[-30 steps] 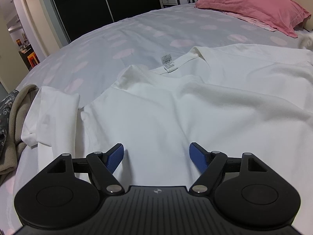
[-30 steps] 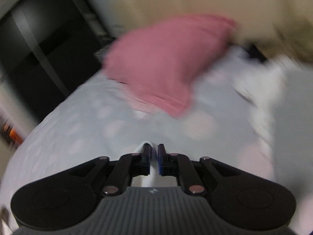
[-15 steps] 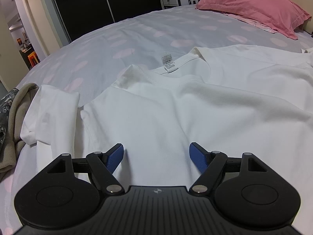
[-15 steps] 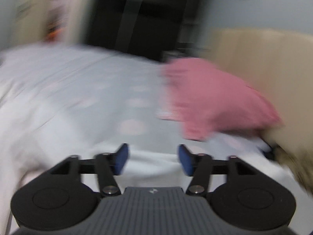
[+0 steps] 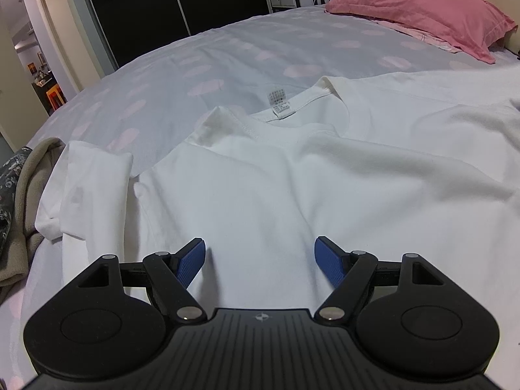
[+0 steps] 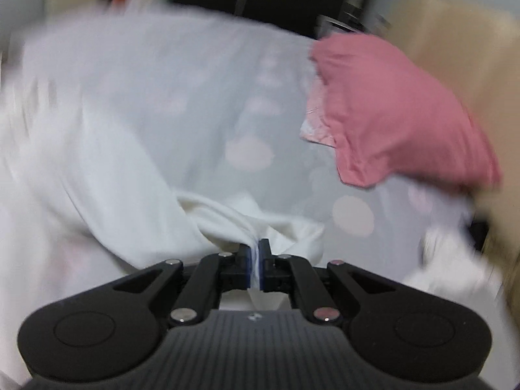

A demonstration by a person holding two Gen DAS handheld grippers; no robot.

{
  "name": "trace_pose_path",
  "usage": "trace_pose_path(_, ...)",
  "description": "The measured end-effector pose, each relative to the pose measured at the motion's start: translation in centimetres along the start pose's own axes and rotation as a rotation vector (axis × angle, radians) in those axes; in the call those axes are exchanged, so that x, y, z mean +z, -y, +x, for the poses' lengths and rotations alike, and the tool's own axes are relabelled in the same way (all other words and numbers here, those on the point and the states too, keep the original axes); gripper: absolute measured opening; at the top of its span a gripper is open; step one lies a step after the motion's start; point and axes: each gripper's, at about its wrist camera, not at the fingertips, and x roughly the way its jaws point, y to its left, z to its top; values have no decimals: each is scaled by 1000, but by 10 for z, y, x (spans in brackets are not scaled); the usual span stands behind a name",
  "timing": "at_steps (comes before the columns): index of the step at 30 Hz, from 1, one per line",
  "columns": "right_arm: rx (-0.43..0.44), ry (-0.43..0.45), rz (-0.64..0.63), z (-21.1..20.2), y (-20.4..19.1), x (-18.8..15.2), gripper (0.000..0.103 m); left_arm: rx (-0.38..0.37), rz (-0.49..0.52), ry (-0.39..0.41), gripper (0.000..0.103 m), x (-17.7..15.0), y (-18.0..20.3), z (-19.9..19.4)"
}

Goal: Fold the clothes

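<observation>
The bed [image 5: 227, 52], under a dotted sheet, carries a white T-shirt [image 5: 292, 178] spread across its near edge, collar [image 5: 292, 110] pointing toward the far side, its length running back toward the grippers. A pink pillow [image 5: 416, 9] lies at the far right corner. The right gripper [image 6: 257, 253] is clamped on a bunched fold of shirt. The left gripper [image 5: 260, 260] hovers wide apart over the body, empty.

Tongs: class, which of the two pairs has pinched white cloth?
The right tongs, shut on the white T-shirt. The left tongs are open, empty.
</observation>
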Motion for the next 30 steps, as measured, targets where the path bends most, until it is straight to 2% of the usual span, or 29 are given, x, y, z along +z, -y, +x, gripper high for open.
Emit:
trace_pose_path(2,162,12,267,-31,18,9,5,-5,-1,0,74,-1,-1,0)
trace_pose_path(4,317,40,479,-48,30,12,5,-8,-2,0,74,-2,-2,-1)
trace_pose_path(5,371,49,567,-50,35,13,6,-10,-2,-1,74,-2,-3,-1)
trace_pose_path(6,377,47,614,-47,38,13,6,-11,-2,-1,74,-2,-3,-1)
trace_pose_path(7,321,28,599,-42,38,15,6,-11,-1,-2,74,-2,-3,-2)
trace_pose_path(8,216,-3,547,-35,35,16,16,-13,0,-4,74,-2,-3,-2)
trace_pose_path(9,89,-25,468,-28,27,15,24,-14,1,-5,74,-2,-3,-2)
trace_pose_path(11,-173,-59,287,-12,10,11,31,-16,5,-6,74,-2,-4,-3)
trace_pose_path(12,-266,-52,202,-7,-1,8,35,-17,7,-6,74,-2,-4,-3)
trace_pose_path(13,-318,-26,141,-5,-13,5,37,-19,9,-6,74,-3,-4,-3)
trace_pose_path(14,-319,4,109,-3,-25,1,39,-22,8,-3,74,-4,-5,-2)
trace_pose_path(15,-275,27,93,1,-35,-1,43,-26,6,0,74,-5,-6,-2)
trace_pose_path(18,-157,17,8,21,-76,1,49,-26,8,25,72,-3,-7,-4)
trace_pose_path(20,-97,7,-76,39,-110,5,50,-22,24,44,69,0,-8,-7)
trace_pose_path(24,63,36,-247,75,-180,23,52,-4,59,99,69,11,-21,-17)
trace_pose_path(27,192,39,-358,99,-236,34,52,11,38,121,69,15,-38,-18)
trace_pose_path(30,267,1,-385,134,-277,46,52,27,-12,111,69,13,-58,-12)
